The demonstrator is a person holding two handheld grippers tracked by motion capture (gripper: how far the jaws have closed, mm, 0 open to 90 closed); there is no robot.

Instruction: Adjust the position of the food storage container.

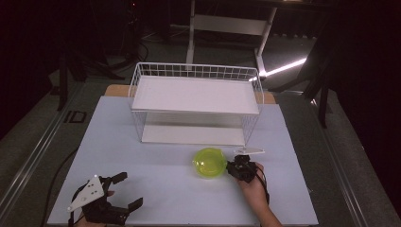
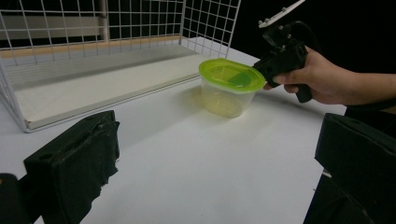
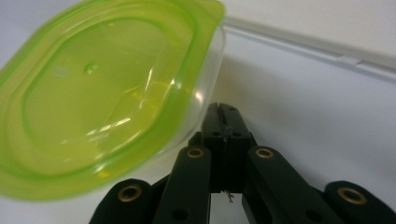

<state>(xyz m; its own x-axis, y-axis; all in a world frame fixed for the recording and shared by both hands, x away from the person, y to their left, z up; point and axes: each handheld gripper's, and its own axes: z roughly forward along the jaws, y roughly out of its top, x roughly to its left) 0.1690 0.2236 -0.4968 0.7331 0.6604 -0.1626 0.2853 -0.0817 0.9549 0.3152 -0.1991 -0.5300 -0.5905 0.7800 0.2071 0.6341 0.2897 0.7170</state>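
The clear plastic container with a lime-green lid (image 1: 209, 162) is found on the white table (image 1: 156, 189), before the white wire rack (image 1: 196, 101). The right gripper (image 1: 232, 166) is closed beside its rim, gripping nothing. The left gripper (image 1: 126, 190) is held open, well apart.

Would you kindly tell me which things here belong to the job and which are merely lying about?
In the job:
- tub with green lid
- right gripper, jaws together at the tub's rim

Lying about:
- wire rack
- left gripper, jaws wide, apart from the tub
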